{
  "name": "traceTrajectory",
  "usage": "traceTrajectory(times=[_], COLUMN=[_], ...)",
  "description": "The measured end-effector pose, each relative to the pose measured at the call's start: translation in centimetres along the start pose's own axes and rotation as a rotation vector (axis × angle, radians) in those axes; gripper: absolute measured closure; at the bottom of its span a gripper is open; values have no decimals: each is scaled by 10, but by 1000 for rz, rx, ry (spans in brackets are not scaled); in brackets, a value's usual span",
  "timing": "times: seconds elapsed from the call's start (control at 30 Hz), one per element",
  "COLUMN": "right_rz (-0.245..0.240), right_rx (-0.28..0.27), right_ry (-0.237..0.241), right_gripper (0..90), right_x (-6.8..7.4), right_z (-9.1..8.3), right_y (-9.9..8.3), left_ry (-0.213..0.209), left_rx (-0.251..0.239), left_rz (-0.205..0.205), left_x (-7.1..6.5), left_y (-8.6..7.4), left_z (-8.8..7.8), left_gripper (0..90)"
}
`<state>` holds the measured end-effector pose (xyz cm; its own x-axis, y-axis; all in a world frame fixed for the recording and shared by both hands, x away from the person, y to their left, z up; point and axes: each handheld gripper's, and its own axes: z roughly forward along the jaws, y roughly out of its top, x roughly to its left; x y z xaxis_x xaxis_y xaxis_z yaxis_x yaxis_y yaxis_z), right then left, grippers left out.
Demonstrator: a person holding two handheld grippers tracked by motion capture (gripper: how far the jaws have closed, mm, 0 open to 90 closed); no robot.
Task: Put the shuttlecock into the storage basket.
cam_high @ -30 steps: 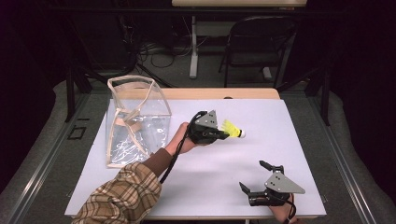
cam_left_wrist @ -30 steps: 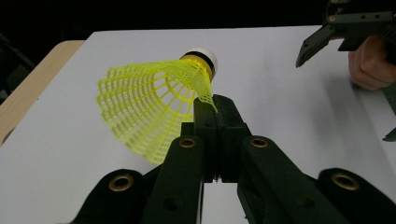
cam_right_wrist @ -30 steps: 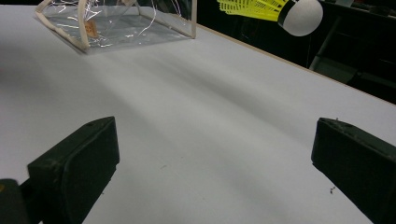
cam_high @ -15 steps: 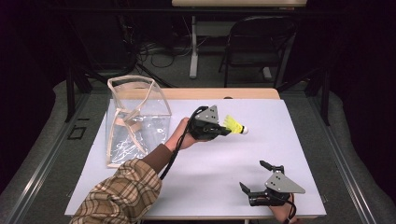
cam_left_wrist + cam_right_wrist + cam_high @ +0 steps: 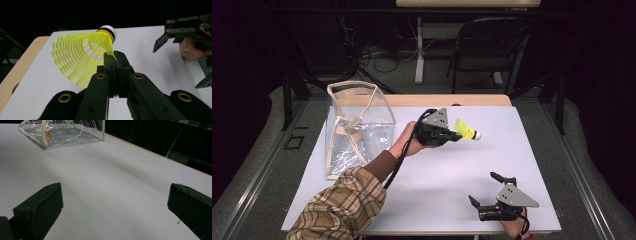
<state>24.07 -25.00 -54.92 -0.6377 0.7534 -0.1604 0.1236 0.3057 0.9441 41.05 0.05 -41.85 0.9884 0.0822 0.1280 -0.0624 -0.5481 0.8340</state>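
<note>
1. Two grippers work over one white table [image 5: 427,200]. Nearest the person, at the table's front edge, the right gripper [image 5: 491,191] rests low with its jaws spread wide and nothing between them.
2. Its own right gripper view adds what the high view cannot: the two black pads [image 5: 42,207] stand far apart over bare white tabletop, and the clear bag [image 5: 65,131] lies beyond them at the far side.
3. Farther up the table, the left gripper [image 5: 452,136] is held by a hand [image 5: 404,145] reaching out of a plaid sleeve [image 5: 337,210]. Its jaws are clenched on a yellow shuttlecock [image 5: 466,131].
4. The high view shows the shuttlecock lifted above the table's middle, white cork tip pointing right.
5. The left gripper view shows the grip itself: the jaws pinch the edge of the yellow mesh skirt [image 5: 80,58], with the cork [image 5: 108,31] pointing away. The right gripper [image 5: 175,33] also appears there, open, at the upper right.
6. Farthest left, the clear bag [image 5: 357,127] stands upright with its top open, well apart from the shuttlecock.
7. Beyond the table, a dark chair [image 5: 484,55] stands.
</note>
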Motion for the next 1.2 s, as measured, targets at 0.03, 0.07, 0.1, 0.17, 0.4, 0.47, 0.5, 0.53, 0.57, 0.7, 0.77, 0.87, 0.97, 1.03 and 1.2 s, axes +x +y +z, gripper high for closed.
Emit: traceTrajectory(times=[0.03, 0.07, 0.1, 0.17, 0.4, 0.47, 0.5, 0.53, 0.57, 0.7, 0.77, 0.87, 0.97, 1.03, 1.2], right_rz=[0, -1, -1, -2, -1, -2, -1, -2, -1, 0, 1, 1, 2, 1, 0], right_rx=[0, 0, 0, 0, 0, 0, -1, 1, -1, -1, -1, 0, 0, 1, 1], right_ry=[0, -1, -1, -1, 0, 0, 0, 0, 0, 0, 0, -1, -1, -1, -1], right_gripper=[0, 0, 0, 0, 0, 0, 0, 0, 0, 0, 0, 0, 0, 0, 0], right_x=[0, 0, 0, 0, 0, 0, 0, 0, 0, 0, 0, 0, 0, 0, 0], right_z=[0, 0, 0, 0, 0, 0, 0, 0, 0, 0, 0, 0, 0, 0, 0], right_y=[0, 0, 0, 0, 0, 0, 0, 0, 0, 0, 0, 0, 0, 0, 0], left_ry=[0, 0, 3, 3, 10, 10, 12, 13, 14, 21, 24, 28, 33, 36, 44], left_rx=[0, 0, -3, -6, -8, -13, -14, -14, -11, -18, -18, -20, -20, -21, -24], left_rz=[0, 6, 5, 6, 10, 11, 12, 11, 15, 16, 14, 16, 17, 14, 13], left_x=[0, 1, 1, 1, 4, 4, 5, 5, 5, 7, 8, 9, 10, 10, 13], left_y=[0, 2, 3, 5, 10, 11, 12, 12, 13, 16, 16, 17, 18, 18, 17], left_z=[0, -1, -2, -3, -6, -7, -8, -8, -9, -12, -13, -15, -17, -18, -21], left_gripper=[898, 898, 898, 898, 898, 898, 898, 898, 898, 898, 898, 898, 898, 898, 898])
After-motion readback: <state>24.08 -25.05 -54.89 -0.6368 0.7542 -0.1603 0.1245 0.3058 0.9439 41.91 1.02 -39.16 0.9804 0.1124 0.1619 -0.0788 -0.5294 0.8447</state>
